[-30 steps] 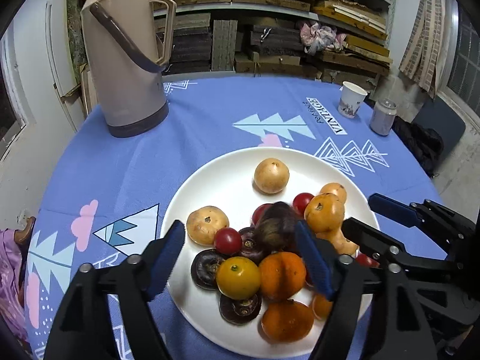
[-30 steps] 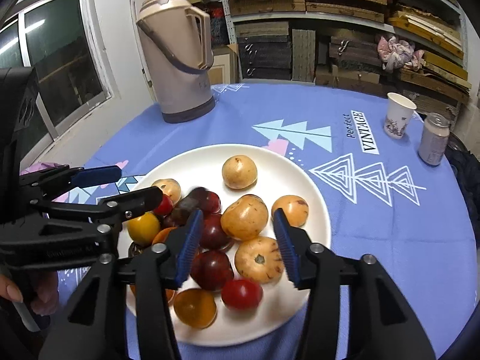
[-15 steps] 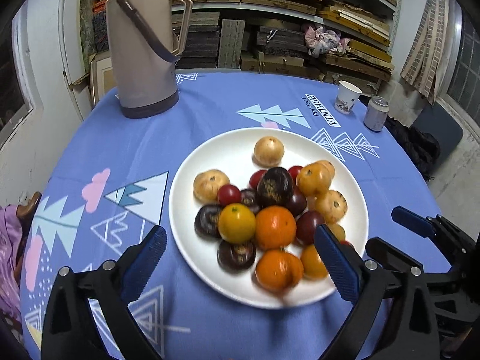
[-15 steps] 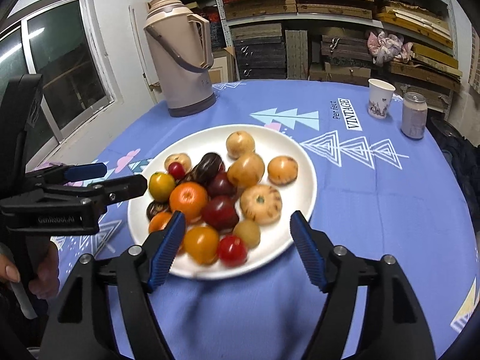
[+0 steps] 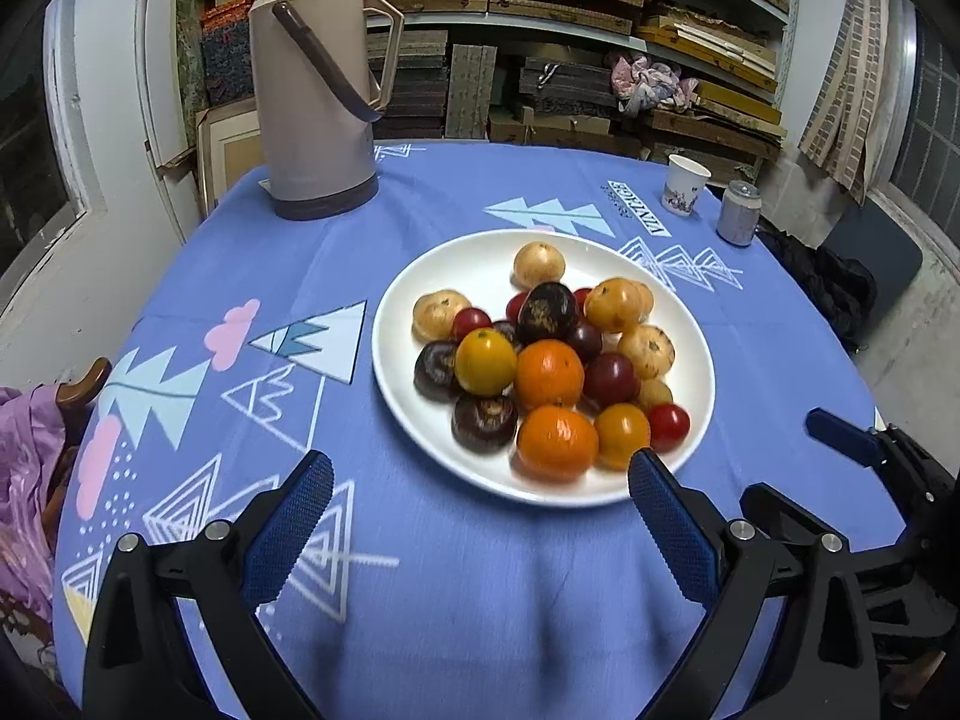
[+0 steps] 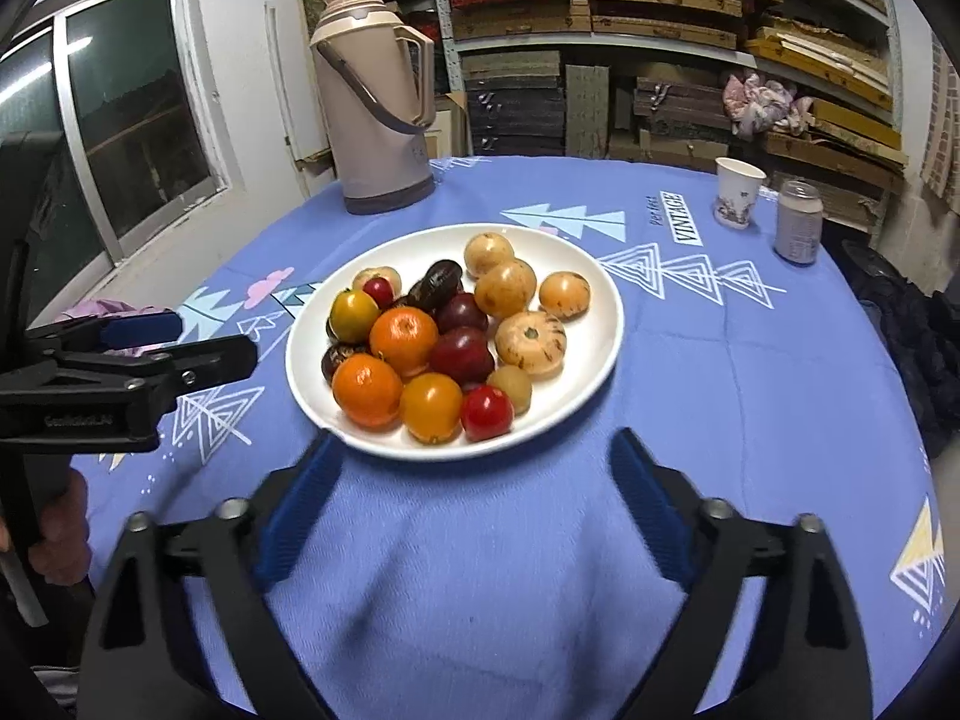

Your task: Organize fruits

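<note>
A white plate (image 5: 480, 258) on the blue tablecloth holds a pile of fruit: two oranges (image 5: 549, 375), a dark purple fruit (image 5: 547, 312) on top, tan round fruits (image 5: 538, 264), yellow tomatoes (image 5: 485, 361) and red cherry tomatoes (image 5: 669, 426). My left gripper (image 5: 477, 468) hangs open at the plate's near rim, with nothing between its fingers. My right gripper (image 6: 476, 444) is also short of the plate (image 6: 576, 372); its jaws are opening and hold nothing. Each gripper shows in the other's view: the left gripper (image 6: 150, 348), the right gripper (image 5: 840, 438).
A tall beige thermos (image 5: 318, 96) stands at the table's far left. A paper cup (image 5: 684, 186) and a can (image 5: 738, 213) stand at the far right. Purple cloth (image 5: 30, 468) hangs over a chair at the left. Stacked shelves fill the back. A hand (image 6: 57, 546) grips the left handle.
Both grippers drew back from over the fruit toward the table's near edge and their jaws widened. The dark fruit seen between the left fingers now rests on the pile.
</note>
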Tool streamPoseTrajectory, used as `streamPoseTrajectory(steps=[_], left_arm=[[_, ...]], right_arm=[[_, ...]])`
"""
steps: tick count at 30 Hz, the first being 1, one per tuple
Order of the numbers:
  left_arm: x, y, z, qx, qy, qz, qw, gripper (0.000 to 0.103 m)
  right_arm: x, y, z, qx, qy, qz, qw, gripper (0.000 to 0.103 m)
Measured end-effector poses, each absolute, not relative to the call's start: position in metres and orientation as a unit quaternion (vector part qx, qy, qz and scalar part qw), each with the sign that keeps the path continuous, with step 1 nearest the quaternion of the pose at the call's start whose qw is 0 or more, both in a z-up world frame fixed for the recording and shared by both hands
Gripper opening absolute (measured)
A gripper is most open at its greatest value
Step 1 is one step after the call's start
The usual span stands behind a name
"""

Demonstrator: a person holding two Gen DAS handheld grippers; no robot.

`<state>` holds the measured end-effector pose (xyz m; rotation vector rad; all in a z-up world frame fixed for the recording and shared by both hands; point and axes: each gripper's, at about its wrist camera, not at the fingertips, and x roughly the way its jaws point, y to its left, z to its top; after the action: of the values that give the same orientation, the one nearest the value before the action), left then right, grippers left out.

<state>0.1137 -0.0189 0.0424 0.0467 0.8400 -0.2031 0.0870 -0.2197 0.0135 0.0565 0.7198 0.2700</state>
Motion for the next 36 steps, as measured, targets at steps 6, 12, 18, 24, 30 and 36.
streamPoseTrajectory(steps=[6, 12, 18, 24, 30, 36], left_arm=[[0.099, -0.016, 0.039, 0.031, 0.412, -0.086, 0.907, 0.099], [0.093, -0.013, 0.039, 0.031, 0.414, -0.081, 0.906, 0.099], [0.09, -0.012, 0.038, 0.03, 0.417, -0.077, 0.905, 0.099], [0.084, -0.015, 0.039, 0.031, 0.414, -0.082, 0.906, 0.099], [0.079, -0.01, 0.042, 0.012, 0.395, -0.085, 0.914, 0.099], [0.081, -0.011, 0.039, 0.02, 0.407, -0.074, 0.91, 0.099]], right_arm=[[0.077, -0.217, 0.012, 0.013, 0.357, 0.111, 0.927, 0.098], [0.074, -0.216, 0.012, 0.006, 0.358, 0.103, 0.928, 0.098], [0.071, -0.216, 0.014, 0.003, 0.357, 0.101, 0.928, 0.098], [0.069, -0.215, 0.014, 0.001, 0.357, 0.101, 0.929, 0.098], [0.069, -0.215, 0.014, 0.001, 0.357, 0.101, 0.929, 0.098], [0.068, -0.215, 0.014, 0.0, 0.357, 0.102, 0.928, 0.098]])
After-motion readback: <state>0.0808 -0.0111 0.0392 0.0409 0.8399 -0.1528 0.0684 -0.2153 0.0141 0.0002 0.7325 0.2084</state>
